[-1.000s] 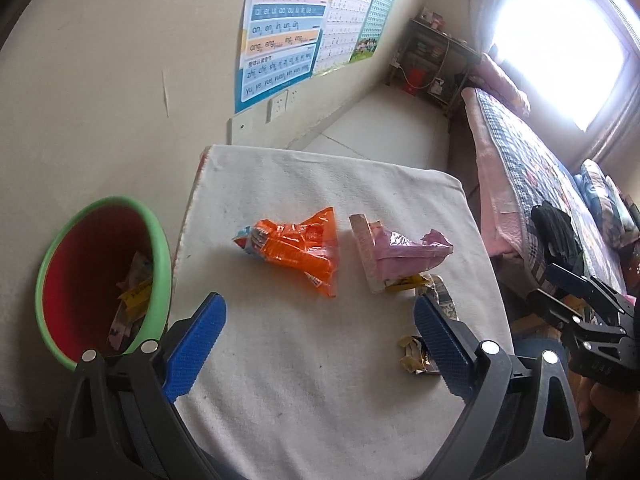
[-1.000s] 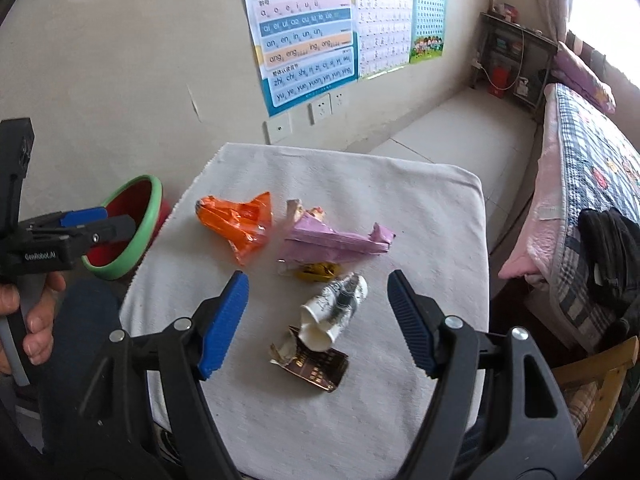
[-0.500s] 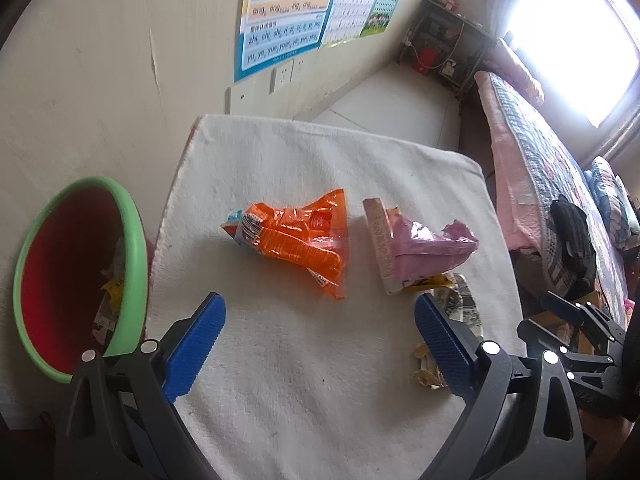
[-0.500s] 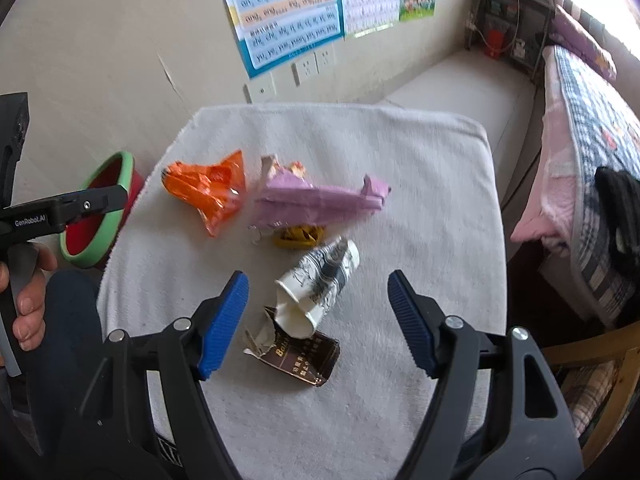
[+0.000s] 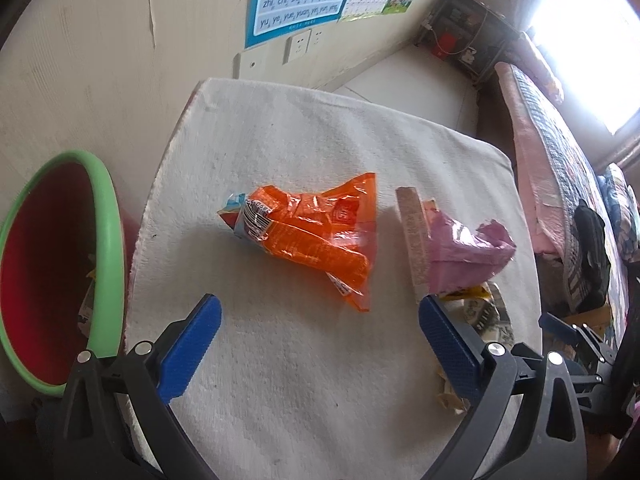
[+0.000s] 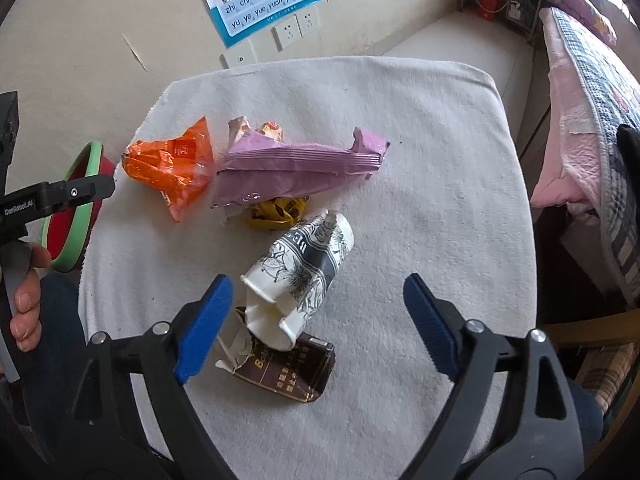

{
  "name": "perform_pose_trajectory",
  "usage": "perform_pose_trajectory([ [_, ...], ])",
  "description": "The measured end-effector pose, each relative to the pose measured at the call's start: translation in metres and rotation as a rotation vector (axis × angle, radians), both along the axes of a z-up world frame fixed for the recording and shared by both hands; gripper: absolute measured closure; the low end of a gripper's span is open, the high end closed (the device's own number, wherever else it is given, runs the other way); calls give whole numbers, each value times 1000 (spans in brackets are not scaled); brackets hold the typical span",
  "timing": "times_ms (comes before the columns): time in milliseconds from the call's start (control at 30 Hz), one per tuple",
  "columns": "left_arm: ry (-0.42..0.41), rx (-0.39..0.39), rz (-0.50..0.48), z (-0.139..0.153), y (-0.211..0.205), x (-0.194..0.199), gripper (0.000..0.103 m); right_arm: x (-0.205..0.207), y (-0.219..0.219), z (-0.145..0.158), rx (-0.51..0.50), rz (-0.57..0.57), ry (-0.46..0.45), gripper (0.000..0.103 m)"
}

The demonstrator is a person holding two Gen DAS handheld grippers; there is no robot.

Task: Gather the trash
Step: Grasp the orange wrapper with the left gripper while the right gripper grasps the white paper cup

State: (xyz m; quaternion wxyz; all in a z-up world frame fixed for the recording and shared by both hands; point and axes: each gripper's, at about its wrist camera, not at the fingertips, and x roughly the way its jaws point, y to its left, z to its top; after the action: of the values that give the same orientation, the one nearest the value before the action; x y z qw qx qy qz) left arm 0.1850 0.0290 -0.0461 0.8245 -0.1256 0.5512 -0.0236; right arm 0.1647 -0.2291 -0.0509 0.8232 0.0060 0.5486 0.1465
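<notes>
White terry cloth is covering the table (image 6: 420, 128), its far half lying bare. Green-rimmed red bin (image 5: 52, 264) is standing off the table's left edge. Purple wrapper (image 6: 296, 168) and orange wrapper (image 5: 316, 236) are lying side by side mid-table; the crushed printed paper cup (image 6: 300, 276) is resting on a brown packet (image 6: 288, 368), near a yellow scrap (image 6: 278, 210). Right gripper (image 6: 318, 324) has just been opening, jaws standing apart around the cup without touching. Left gripper (image 5: 320, 344) is gaping wide over bare cloth, nothing between.
</notes>
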Motion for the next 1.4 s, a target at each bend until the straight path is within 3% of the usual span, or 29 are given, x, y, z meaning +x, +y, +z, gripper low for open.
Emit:
perform_pose_trajectory([
  [300, 41, -60, 93, -23, 12, 26, 8, 11, 1, -18, 14, -1, 45, 18],
  [567, 70, -61, 117, -40, 8, 43, 8, 18, 3, -32, 24, -2, 80, 18],
  [667, 77, -59, 119, -47, 8, 49, 10, 20, 3, -34, 38, -2, 82, 29],
  [767, 85, -62, 112, -52, 7, 53, 24, 22, 4, -36, 52, 3, 90, 44],
  [833, 98, -64, 105, -56, 6, 55, 41, 22, 5, -38, 57, 11, 100, 47],
  [900, 106, -64, 88, -60, 2, 56, 49, 21, 7, -42, 54, 20, 108, 55],
  [1000, 100, -76, 74, -61, 1, 56, 57, 20, 6, -43, 56, 20, 105, 55],
  [1100, 96, -92, 54, -59, 0, 55, 73, 18, 3, -38, 55, 16, 89, 56],
  [1400, 41, -65, 26, -32, -1, 42, 76, 15, -11, -14, 50, 4, 31, 57],
])
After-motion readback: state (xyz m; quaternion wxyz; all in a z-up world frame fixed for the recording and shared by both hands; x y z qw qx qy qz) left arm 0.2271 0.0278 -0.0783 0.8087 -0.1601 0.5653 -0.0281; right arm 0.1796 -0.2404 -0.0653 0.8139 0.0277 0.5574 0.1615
